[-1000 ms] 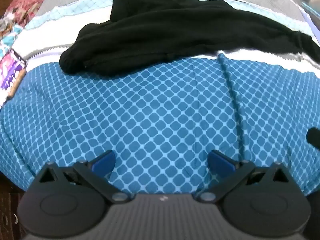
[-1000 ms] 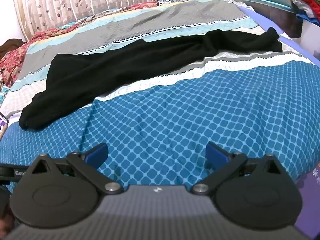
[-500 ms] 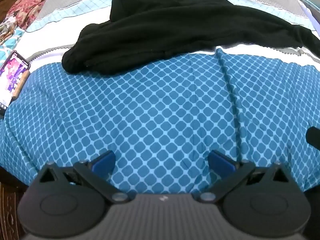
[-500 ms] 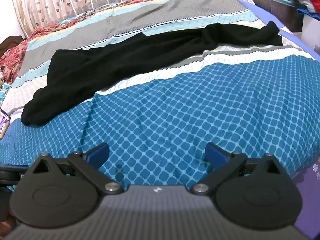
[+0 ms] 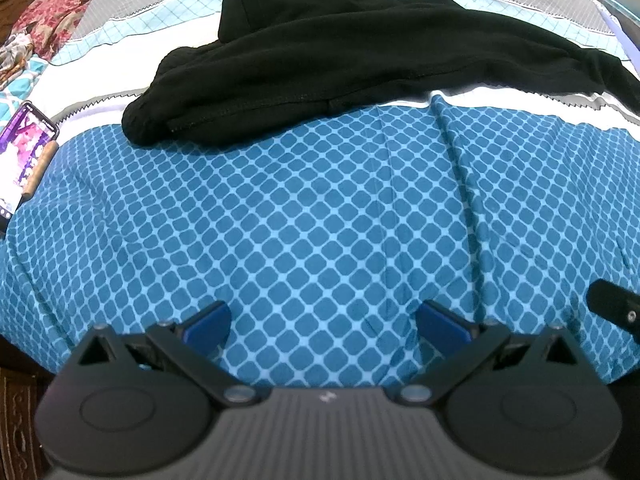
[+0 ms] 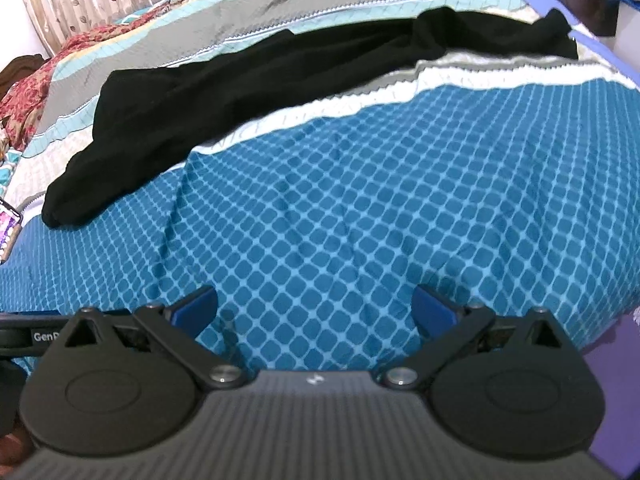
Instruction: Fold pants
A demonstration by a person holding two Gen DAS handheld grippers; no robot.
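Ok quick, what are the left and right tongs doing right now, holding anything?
Left tongs: open, holding nothing, above the blue bedspread, short of the black pants.
Right tongs: open, holding nothing.

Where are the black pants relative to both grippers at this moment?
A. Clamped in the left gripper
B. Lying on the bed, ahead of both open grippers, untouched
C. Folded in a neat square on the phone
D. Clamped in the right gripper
B: the black pants lie spread across the bedspread, well beyond the left gripper and right gripper, whose jaws stand wide apart holding nothing.
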